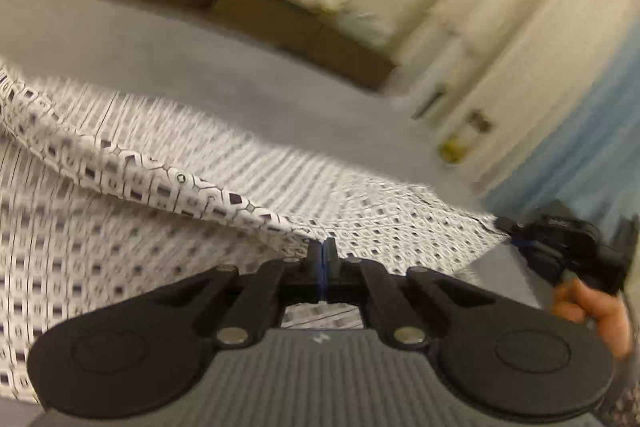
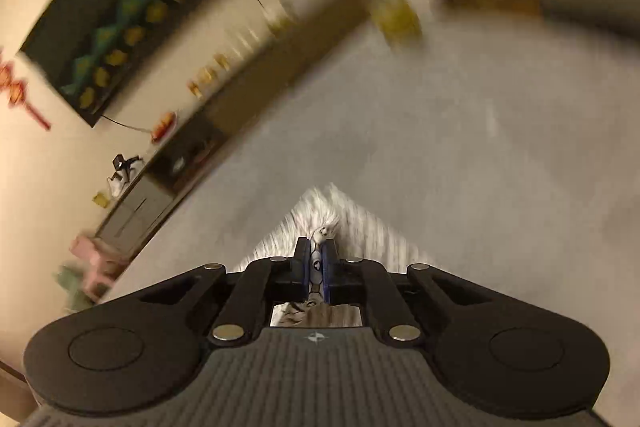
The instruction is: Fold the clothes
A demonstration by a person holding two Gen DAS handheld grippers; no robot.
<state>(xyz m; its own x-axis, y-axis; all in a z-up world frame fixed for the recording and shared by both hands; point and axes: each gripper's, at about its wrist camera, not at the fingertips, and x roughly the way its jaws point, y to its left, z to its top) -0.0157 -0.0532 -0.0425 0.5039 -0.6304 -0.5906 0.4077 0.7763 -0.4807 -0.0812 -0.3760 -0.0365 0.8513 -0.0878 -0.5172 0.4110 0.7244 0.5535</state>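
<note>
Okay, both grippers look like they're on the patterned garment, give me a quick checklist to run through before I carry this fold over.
1. Left gripper closed on the patterned garment: ok, the jaws meet at the fabric's edge.
2. Right gripper closed on the garment: ok, patterned cloth shows pinched between its blue pads.
3. Fold ridge raised between the grips: ok, a lifted crease runs across the left wrist view.
4. Grey surface beyond the garment free of clutter: ok as far as both views show.
5. Garment flat, without bunching: cannot tell, both pictures are blurred.
6. Right hand secure on its gripper: cannot tell, seen only at the frame edge.
</note>
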